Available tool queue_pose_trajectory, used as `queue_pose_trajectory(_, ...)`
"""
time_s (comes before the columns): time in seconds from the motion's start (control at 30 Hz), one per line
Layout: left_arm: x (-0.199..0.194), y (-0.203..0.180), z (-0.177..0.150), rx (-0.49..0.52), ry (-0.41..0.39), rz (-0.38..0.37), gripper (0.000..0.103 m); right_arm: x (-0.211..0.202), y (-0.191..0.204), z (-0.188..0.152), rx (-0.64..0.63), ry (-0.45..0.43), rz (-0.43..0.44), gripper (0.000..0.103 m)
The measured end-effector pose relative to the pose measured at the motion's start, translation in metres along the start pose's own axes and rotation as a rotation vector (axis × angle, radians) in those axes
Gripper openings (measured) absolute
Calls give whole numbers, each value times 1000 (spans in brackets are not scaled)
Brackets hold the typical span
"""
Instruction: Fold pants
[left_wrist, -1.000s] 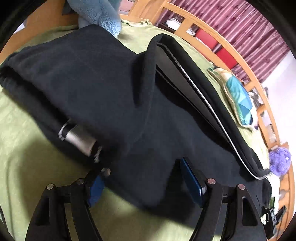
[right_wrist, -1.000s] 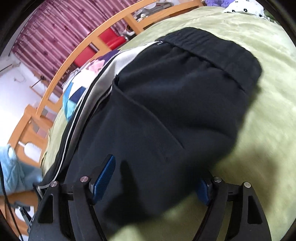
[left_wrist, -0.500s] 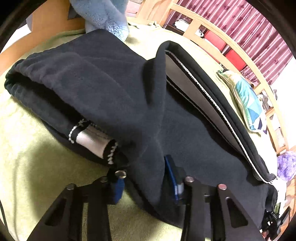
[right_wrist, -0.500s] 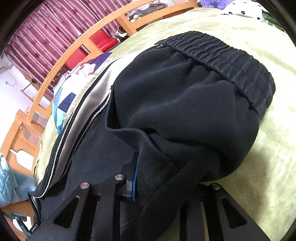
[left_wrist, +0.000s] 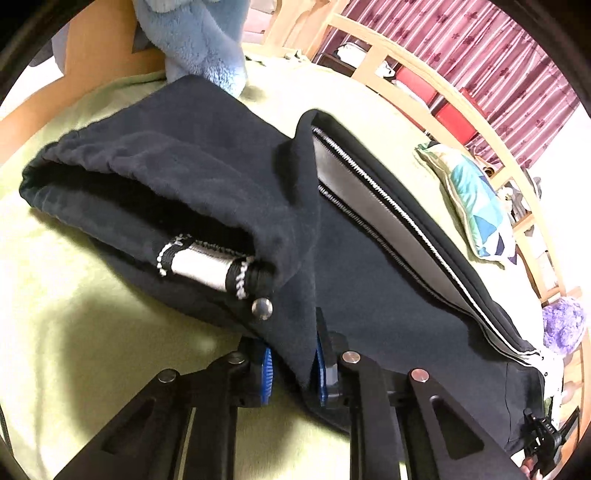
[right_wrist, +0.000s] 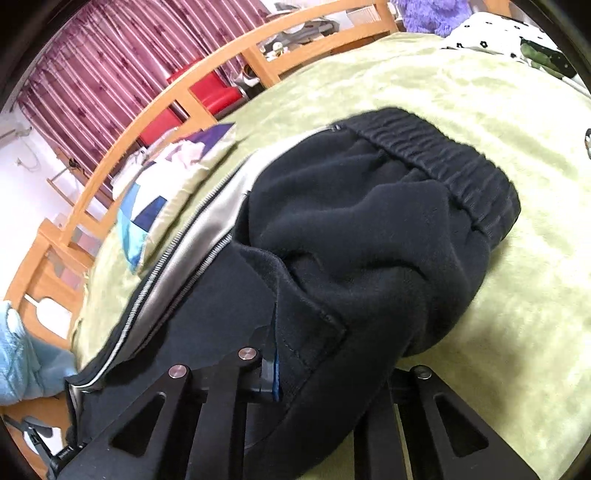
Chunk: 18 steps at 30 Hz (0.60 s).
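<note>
Between both claws' blue pads, the black fleece pants (left_wrist: 229, 192) sit pinched: left gripper (left_wrist: 291, 363) and right gripper (right_wrist: 332, 373) each clench cloth. If the thick layers slip unevenly, the fold could skew.

The black fleece pants (left_wrist: 207, 192) lie on the surface ahead of the left gripper (left_wrist: 291, 363), whose blue-padded fingers pinch a fold of the near edge. Up and to the left of that gripper a cuffed leg end gapes open, showing a white-and-black striped band inside. A silver-grey side stripe edged with white stitching runs away to the upper right. Ahead of the right gripper (right_wrist: 332, 376), the pants (right_wrist: 369, 229) bunch upward, ribbed elastic waistband farthest away; cloth hides its right finger.
</note>
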<state>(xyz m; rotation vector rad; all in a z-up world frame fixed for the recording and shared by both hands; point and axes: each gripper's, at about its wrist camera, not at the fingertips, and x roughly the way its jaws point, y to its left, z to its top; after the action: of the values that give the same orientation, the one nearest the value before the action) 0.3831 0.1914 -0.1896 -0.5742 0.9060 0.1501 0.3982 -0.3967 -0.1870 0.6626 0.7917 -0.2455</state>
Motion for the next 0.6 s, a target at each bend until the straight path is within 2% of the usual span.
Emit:
queue_pose_trajectory(0.13,-26,4,-15,1,11,-30,17,-28,-2,-4,-19,5,5,13)
queue_pose_trajectory(0.27,-56,5,-50,44,30,-16,17,-70,-24,-15,-19,2,1,13)
queue_pose_trajectory(0.47,-107,13,-132,66,105,-48,17,-151,-94,-47,-31,6,-44,13)
queue_pose_trajectory(0.6,-138,10,-186,125,145,-63,17,-208,-151,-74,-49,7,-96,13)
